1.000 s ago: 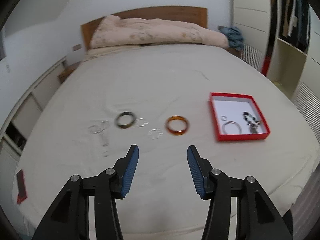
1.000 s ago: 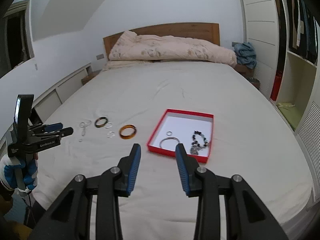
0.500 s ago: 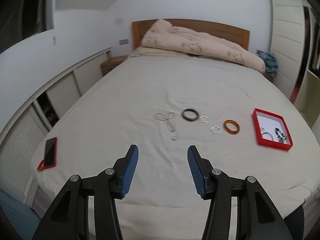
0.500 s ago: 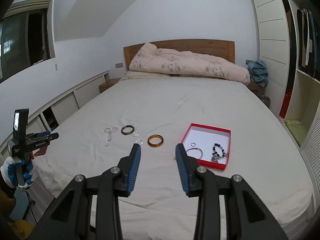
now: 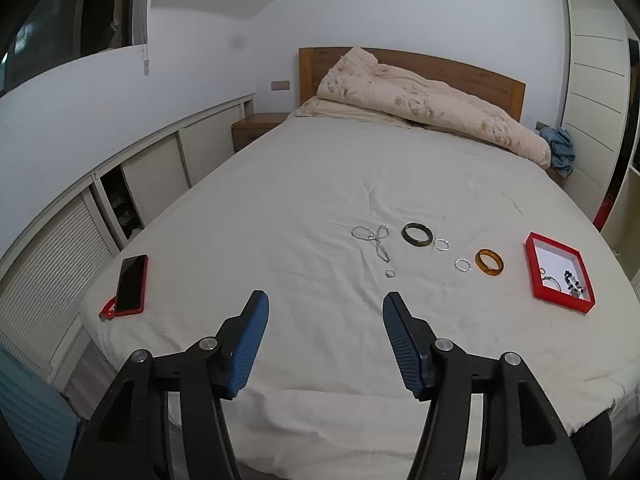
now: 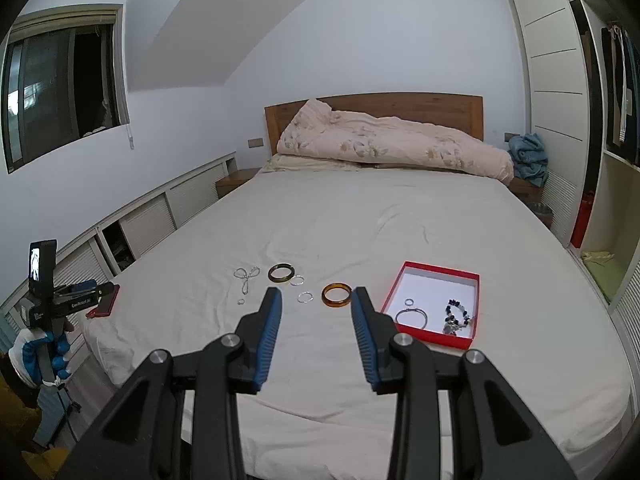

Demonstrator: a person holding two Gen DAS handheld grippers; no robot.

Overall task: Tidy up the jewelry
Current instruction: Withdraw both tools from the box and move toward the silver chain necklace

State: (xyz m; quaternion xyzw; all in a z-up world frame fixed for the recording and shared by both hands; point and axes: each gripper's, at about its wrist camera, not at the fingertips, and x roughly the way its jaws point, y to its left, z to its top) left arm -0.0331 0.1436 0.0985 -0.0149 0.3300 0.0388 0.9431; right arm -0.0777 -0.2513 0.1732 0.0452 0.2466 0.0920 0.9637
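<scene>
The amber bangle point(image 6: 337, 295) lies just left of the red box point(image 6: 434, 270), nearer the right gripper point(image 6: 316, 312) than the left gripper point(image 5: 324, 320), both spread and empty.

Home bedroom. Most of both views is taken up by a made bed point(image 6: 360, 232) w/ wooden headboard point(image 6: 400, 108); a floral duvet point(image 6: 392, 148) is bunched at the head end. A nightstand point(image 5: 256, 128) is seen beside the bed, low louvred cabinets point(image 5: 152, 176) along the wall under a window point(image 6: 60, 84). A wardrobe point(image 6: 552, 92) w/ hanging clothes point(image 6: 620, 92) is seen on the far side. A phone point(image 5: 132, 284) lies on the sheet, jewelry point(image 6: 336, 295) & a red box point(image 6: 436, 270) nearby.
</scene>
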